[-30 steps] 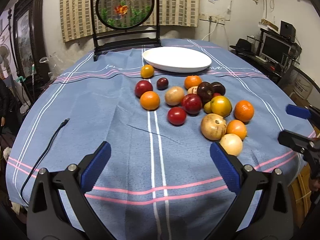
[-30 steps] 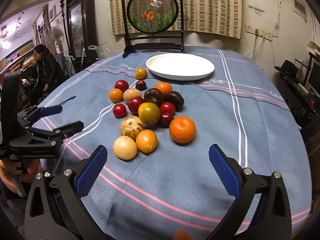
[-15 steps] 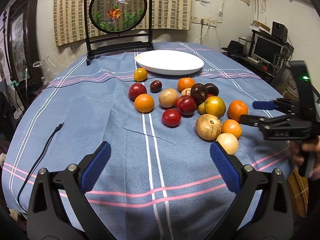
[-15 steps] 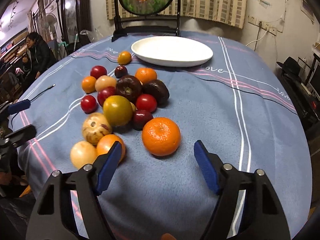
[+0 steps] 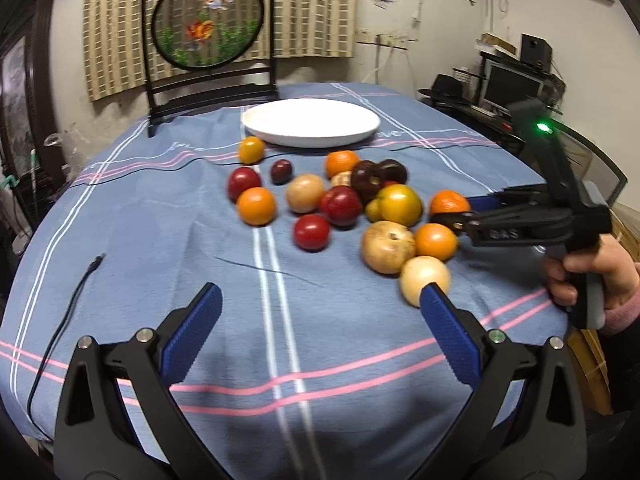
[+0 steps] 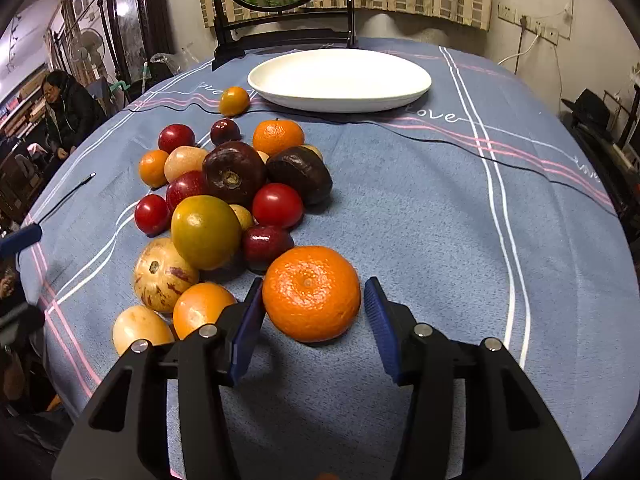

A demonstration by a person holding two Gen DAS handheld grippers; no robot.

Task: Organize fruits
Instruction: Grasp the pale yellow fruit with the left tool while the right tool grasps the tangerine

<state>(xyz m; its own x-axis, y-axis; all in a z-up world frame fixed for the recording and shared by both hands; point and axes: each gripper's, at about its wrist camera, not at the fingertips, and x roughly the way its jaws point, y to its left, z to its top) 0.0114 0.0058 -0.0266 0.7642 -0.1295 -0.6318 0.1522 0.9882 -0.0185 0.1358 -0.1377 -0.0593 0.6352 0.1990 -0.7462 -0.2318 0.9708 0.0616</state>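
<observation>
Orange and dimpled, the large round mandarin (image 6: pixel 311 293) now sits squarely between the blue ribbed pads (image 6: pixel 374 308) of the right gripper (image 6: pixel 312 314), at the near edge of the fruit cluster on the blue striped tablecloth (image 6: pixel 420 220). A second ago that gripper stood wide open and well back from the pile; since then it has come forward and down over this fruit, and its jaws are closing, the left pad about touching the peel while a thin gap shows at the right pad, so nothing is clamped yet. The left gripper (image 5: pixel 320 306) has barely shifted and hangs spread wide above bare cloth, holding nothing, with a pale yellow round fruit (image 5: pixel 424 280) just beyond its right finger. The white oval plate (image 6: pixel 340 96) at the far side of the table carries no fruit, so the sorting appears to be at its first pick, with the mandarin probably headed there once gripped.
</observation>
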